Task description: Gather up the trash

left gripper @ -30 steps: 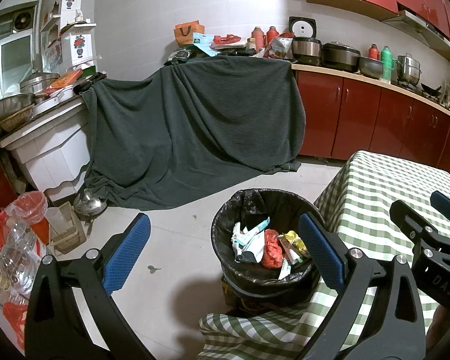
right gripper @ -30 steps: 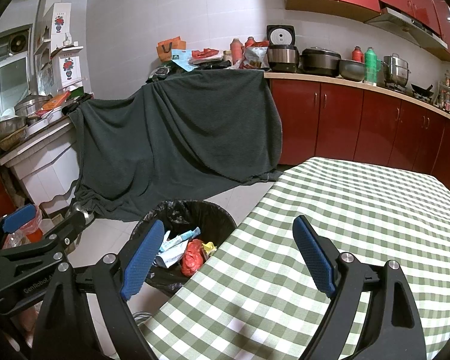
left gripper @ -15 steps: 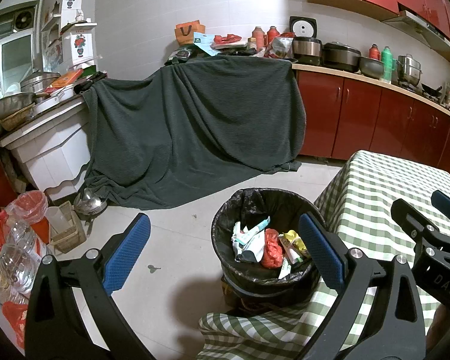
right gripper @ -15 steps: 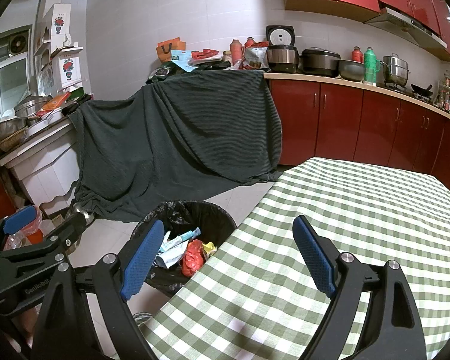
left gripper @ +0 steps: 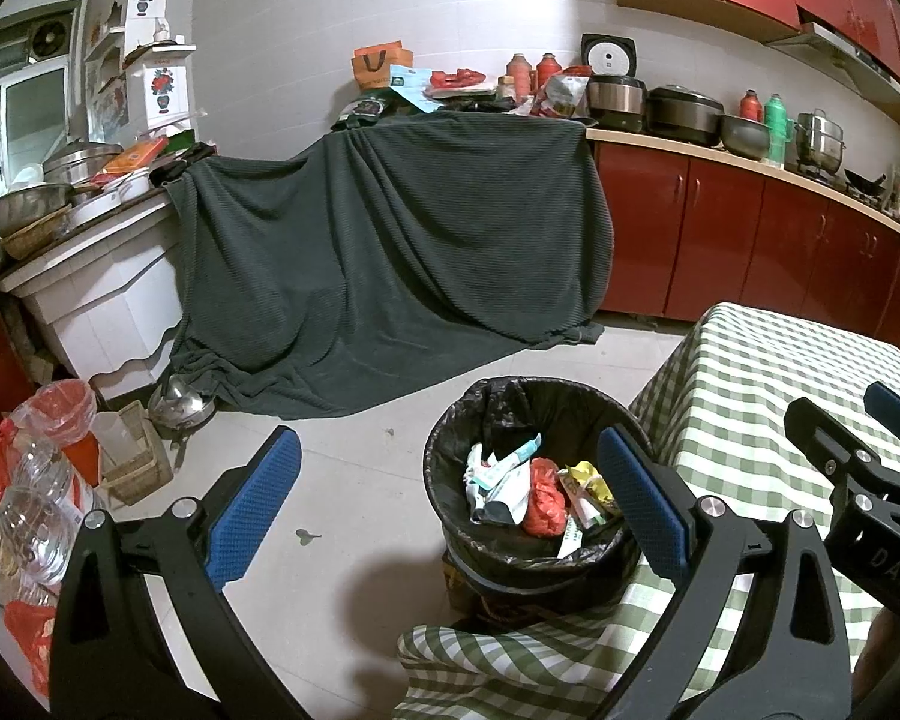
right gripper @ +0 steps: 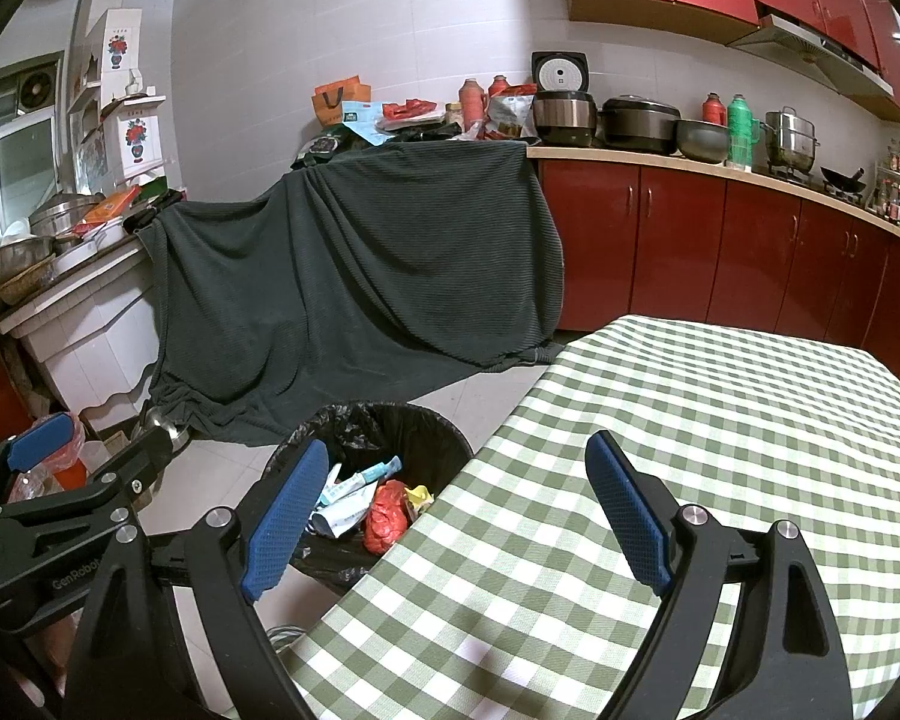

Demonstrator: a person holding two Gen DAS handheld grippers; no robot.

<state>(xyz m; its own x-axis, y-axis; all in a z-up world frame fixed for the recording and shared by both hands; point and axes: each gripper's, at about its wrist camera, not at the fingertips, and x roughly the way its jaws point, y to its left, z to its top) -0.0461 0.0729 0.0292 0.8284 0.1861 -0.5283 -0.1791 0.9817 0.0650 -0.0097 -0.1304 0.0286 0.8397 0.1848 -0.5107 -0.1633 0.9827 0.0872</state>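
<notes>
A round bin with a black liner (left gripper: 510,396) (right gripper: 390,420) stands on the floor against the edge of the table with the green checked cloth (left gripper: 750,372) (right gripper: 690,420). Inside lie a red crumpled wad (left gripper: 543,501) (right gripper: 387,516), white wrappers (left gripper: 498,474) and a yellow wrapper (left gripper: 588,480). My left gripper (left gripper: 448,441) (right gripper: 99,441) hangs open over the floor and the bin's near rim, with nothing between its blue pads. My right gripper (right gripper: 457,447) (left gripper: 846,405) is open over the table's left edge, holding nothing. No loose trash shows on the cloth.
A dark green blanket (left gripper: 390,252) drapes over a counter behind the bin. Red cabinets (left gripper: 720,228) run along the right wall. Plastic bottles and bags (left gripper: 24,516), a small basket (left gripper: 138,462) and a metal kettle (left gripper: 180,402) crowd the floor at left.
</notes>
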